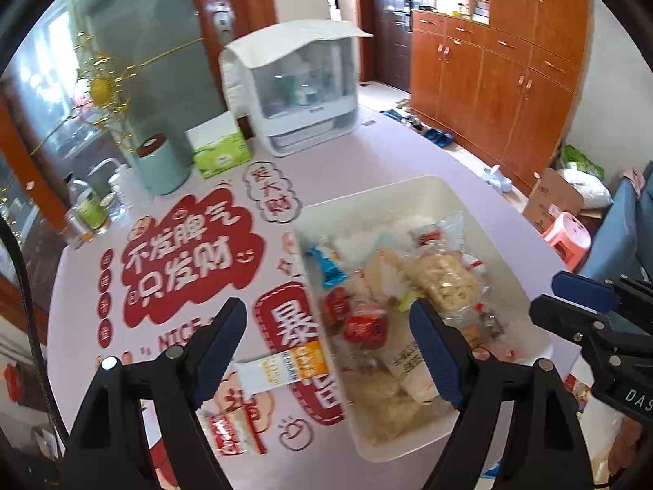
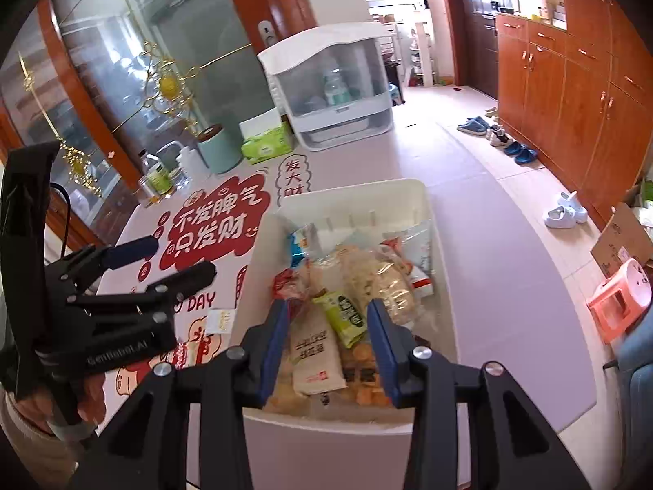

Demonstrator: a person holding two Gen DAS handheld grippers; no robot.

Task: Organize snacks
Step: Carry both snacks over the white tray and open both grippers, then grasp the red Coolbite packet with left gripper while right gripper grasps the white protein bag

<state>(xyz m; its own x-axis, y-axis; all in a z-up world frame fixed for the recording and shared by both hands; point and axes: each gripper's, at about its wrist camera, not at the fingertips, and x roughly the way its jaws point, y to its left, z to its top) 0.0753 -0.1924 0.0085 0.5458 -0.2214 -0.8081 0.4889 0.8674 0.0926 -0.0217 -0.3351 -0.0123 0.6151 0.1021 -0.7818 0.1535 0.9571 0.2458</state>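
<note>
A white plastic bin [image 1: 367,196] [image 2: 351,188] full of wrapped snacks stands on the pink tablecloth. My left gripper [image 1: 326,326] is open, straddling the bin's left wall. An orange-and-white packet [image 1: 281,367] lies on the cloth beside that wall, between the fingers and untouched. A red-and-white packet [image 1: 228,433] lies nearer, at the left finger's base. My right gripper [image 2: 328,314] is open over the bin's near end. A green packet [image 2: 345,316] and a white pouch [image 2: 314,355] lie in the bin below it, apart from the pads. Each gripper shows in the other's view [image 1: 547,294] [image 2: 179,259].
At the table's far end stand a white lidded cabinet [image 1: 302,90], a green tissue box [image 1: 220,151], a mint canister [image 1: 163,167] and small bottles [image 1: 85,208]. The table's edge runs just right of the bin. A pink stool [image 1: 571,241] and a cardboard box [image 1: 551,200] sit on the floor.
</note>
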